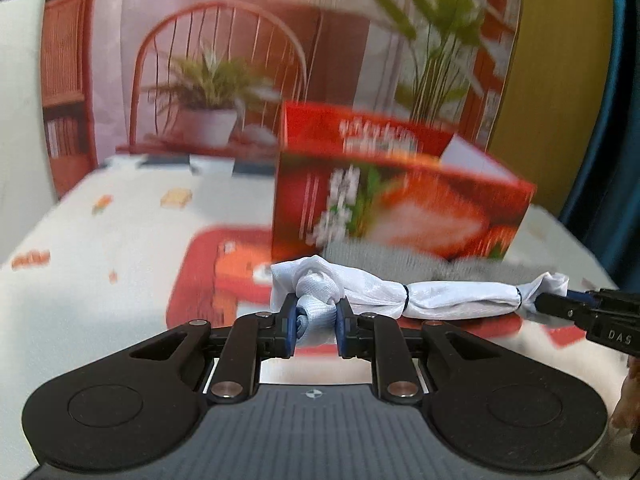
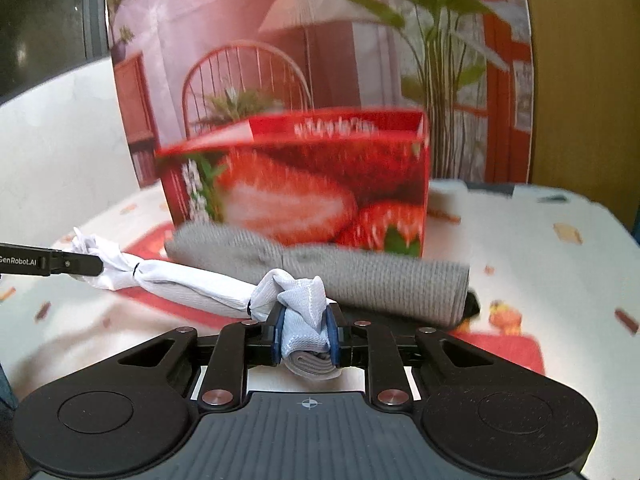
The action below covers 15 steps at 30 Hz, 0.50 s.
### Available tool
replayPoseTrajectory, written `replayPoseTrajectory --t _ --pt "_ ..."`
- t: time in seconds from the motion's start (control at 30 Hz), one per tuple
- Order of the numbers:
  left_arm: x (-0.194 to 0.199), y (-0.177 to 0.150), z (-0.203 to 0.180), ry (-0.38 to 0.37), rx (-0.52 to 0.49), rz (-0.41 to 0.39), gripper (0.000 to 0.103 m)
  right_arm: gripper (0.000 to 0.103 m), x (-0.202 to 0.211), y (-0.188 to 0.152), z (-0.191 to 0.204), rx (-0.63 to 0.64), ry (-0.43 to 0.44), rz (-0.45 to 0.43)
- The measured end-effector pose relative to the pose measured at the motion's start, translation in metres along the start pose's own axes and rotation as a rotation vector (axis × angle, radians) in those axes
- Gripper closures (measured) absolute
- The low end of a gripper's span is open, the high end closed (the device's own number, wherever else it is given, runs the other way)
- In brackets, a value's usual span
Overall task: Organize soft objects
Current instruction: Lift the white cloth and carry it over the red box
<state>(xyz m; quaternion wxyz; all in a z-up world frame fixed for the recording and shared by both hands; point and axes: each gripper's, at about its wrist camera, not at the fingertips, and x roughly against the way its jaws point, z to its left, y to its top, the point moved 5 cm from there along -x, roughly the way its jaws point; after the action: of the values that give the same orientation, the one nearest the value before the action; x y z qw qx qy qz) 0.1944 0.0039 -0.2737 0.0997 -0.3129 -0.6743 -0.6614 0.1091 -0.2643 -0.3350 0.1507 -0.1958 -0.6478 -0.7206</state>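
Observation:
A long white cloth roll (image 1: 440, 294), bound with thin dark bands, hangs stretched between both grippers just above the table. My left gripper (image 1: 316, 318) is shut on its knotted pale-blue end. At the far right of the left wrist view, my right gripper (image 1: 546, 305) pinches the other end. In the right wrist view the right gripper (image 2: 306, 326) is shut on a bunched end of the roll (image 2: 192, 280), and the left gripper (image 2: 94, 266) grips the far tip. A rolled grey towel (image 2: 380, 284) lies behind it.
An open-topped red strawberry-print box (image 2: 300, 184) stands right behind the grey towel (image 1: 400, 260). The table wears a pale patterned cloth (image 1: 100, 240) with a red mat (image 1: 208, 280) on it. A printed room backdrop (image 2: 260, 40) closes off the back.

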Motion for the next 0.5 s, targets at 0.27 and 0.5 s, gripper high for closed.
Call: replayPoseTrajectory --t 0.27,0.5 --pt "0.002 0.087 -0.017 -0.013 -0.052 -0.106 0.083 0.084 0.010 0.078 -0.009 0.016 0.000 -0.139" --pt "-0.051 0.139 -0.029 0.004 -0.125 -0.045 0.083 0.084 -0.024 0.148 -0.031 0.018 -0.041 -0.140"
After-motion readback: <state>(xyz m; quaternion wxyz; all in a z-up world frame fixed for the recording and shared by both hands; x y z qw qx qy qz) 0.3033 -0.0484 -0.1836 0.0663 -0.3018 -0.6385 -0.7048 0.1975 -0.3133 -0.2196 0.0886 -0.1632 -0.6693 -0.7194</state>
